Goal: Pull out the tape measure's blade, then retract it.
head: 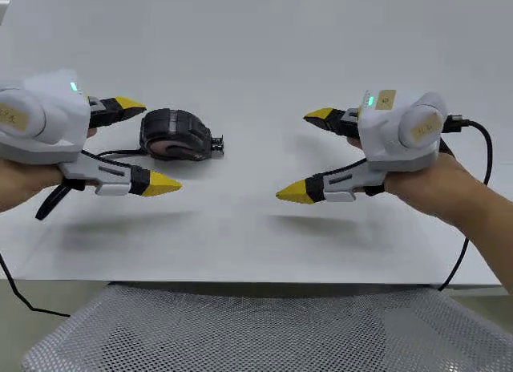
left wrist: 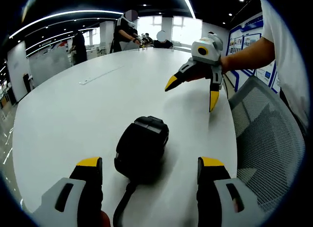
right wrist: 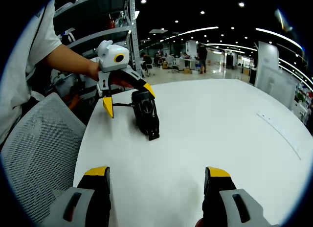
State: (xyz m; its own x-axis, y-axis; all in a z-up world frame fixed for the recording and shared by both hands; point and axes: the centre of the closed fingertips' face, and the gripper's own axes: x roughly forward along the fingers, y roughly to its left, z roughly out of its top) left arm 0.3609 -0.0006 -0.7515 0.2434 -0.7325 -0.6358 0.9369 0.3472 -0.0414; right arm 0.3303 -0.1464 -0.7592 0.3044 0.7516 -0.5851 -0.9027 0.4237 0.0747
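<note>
Grey mesh chair back (head: 240, 332) nearest, white counter (head: 264, 51) beyond, right tongs (head: 294, 155) spread wide and empty above it, left tongs (head: 159, 144) likewise released, black tape measure (head: 175, 135) lying on the counter between their jaws, blade drawn in.

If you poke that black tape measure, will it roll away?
Probably not: the tape measure seems to stand on a flat base. It looks narrow, so a sideways poke might tip it. On the smooth white table it may slide.
</note>
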